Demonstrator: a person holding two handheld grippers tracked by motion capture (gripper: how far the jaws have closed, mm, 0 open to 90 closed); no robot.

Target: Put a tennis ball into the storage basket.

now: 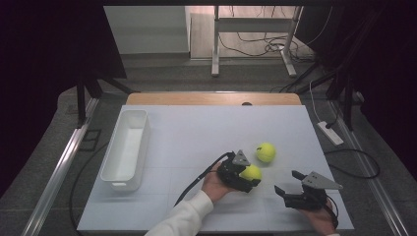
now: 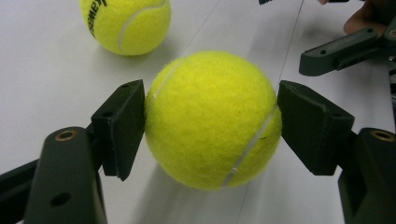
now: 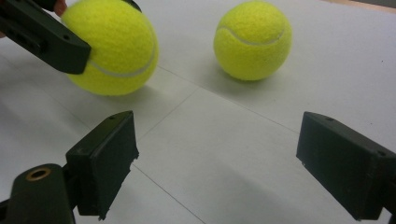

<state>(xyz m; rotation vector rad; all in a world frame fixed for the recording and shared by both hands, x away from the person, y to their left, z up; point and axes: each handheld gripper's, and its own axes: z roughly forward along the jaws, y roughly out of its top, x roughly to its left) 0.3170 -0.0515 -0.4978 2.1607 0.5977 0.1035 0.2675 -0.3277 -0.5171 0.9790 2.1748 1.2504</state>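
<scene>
Yellow ball (image 2: pixel 212 119) sits squeezed in my left tongs (image 2: pixel 210 121); my right tongs (image 3: pixel 217 163) gape at its four o'clock.

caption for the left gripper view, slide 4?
Left hand-held gripper clamps a yellow tennis ball on the white table; second ball behind.

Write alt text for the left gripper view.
The left gripper is shut on a yellow tennis ball on the white table, one black jaw on each side. A second tennis ball lies behind it.
</scene>
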